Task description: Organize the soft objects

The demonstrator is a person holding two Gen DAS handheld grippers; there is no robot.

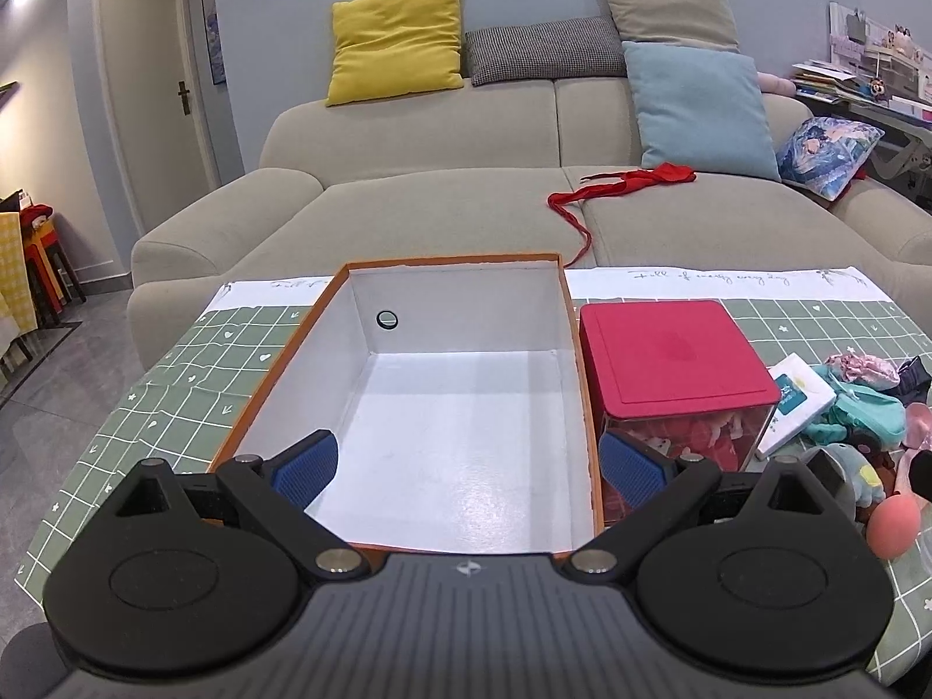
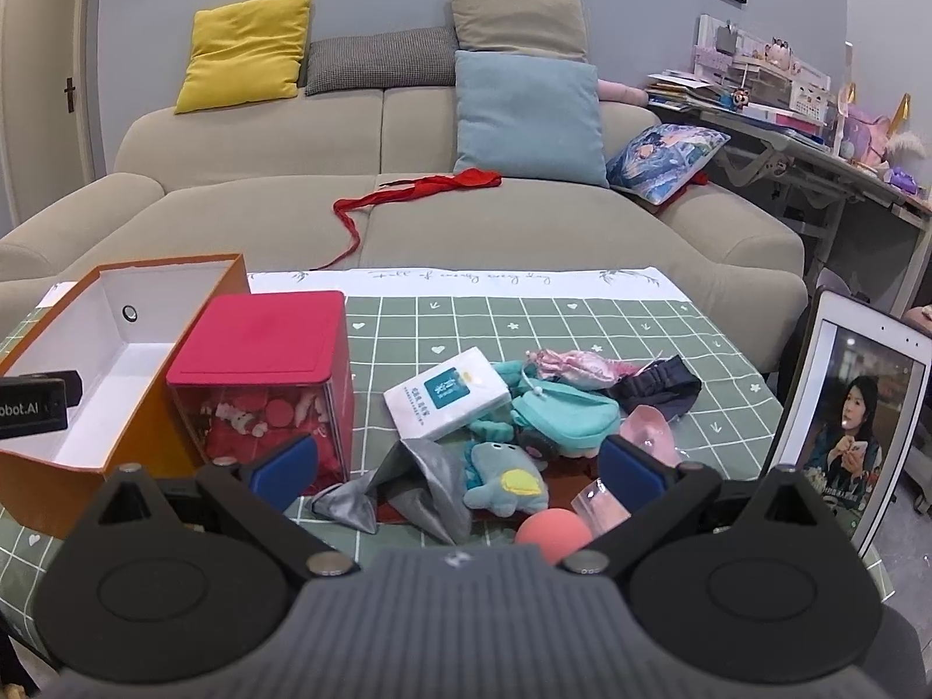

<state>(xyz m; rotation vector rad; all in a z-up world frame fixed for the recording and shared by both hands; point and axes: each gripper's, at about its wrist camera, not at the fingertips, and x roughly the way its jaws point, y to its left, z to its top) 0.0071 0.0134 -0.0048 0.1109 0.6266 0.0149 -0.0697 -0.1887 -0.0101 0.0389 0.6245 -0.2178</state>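
Soft things are heaped at the lower centre of the right wrist view, on a green tablecloth with a white grid [image 2: 582, 320]. A grey crumpled cloth [image 2: 419, 489] is seen at the left of the heap, a small teal plush toy with a yellow belly [image 2: 504, 480] just beside it, and a teal fabric pouch [image 2: 568, 413] above that. A white tissue packet with a teal label [image 2: 445, 393] is propped against the pouch, a pink frilly fabric piece [image 2: 574, 364] and a dark navy elastic band [image 2: 655, 387] lie at the upper edge of the heap, and a salmon-pink ball [image 2: 553, 533] sits at the bottom, close to the gripper body.

The right gripper [image 2: 457, 475] is held over the near side of this heap with its blue-padded fingers spread wide — nothing is gripped between them.

An open orange cardboard box with a white inside [image 1: 466, 408] fills the centre of the left wrist view; nothing is seen lying in it. The left gripper [image 1: 469, 463] is held at the box's near end, fingers wide apart and holding nothing. Just right of the box, touching or nearly so, stands a clear plastic container with a red lid [image 1: 670, 349], with red and white items visible through its wall.

A beige sofa [image 1: 442, 198] is seen across the upper half of both views.
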